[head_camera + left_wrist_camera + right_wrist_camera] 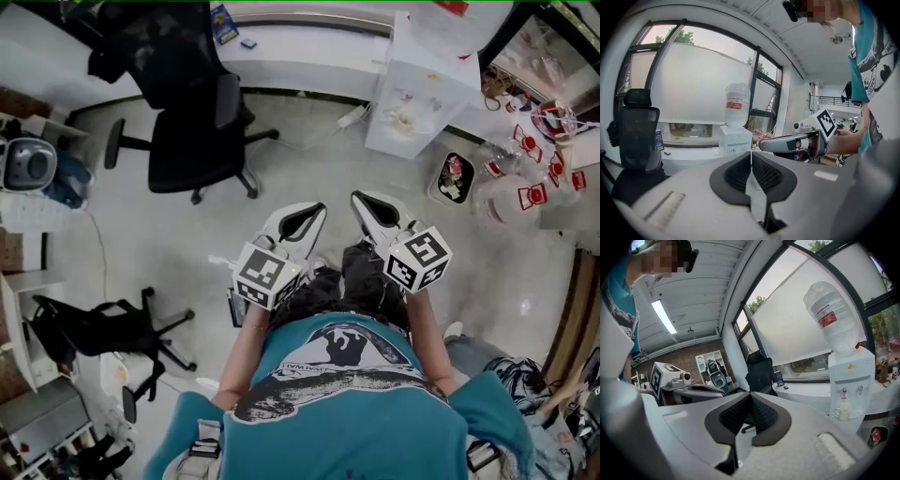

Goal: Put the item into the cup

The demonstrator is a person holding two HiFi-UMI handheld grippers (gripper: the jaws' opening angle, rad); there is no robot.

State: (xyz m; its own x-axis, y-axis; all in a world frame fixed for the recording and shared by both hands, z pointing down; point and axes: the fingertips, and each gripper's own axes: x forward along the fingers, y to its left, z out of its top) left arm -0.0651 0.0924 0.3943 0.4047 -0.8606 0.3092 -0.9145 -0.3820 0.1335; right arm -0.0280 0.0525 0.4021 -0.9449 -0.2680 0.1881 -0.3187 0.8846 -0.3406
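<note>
I'm holding the left gripper (317, 210) and right gripper (360, 201) side by side over the floor, both clenched empty (water dispenser (412, 89) ahead).

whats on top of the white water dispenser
A big clear bottle with a red label stands upside down on the water dispenser. Its neck is hidden in the dispenser's top; how full it is cannot be told.
</note>
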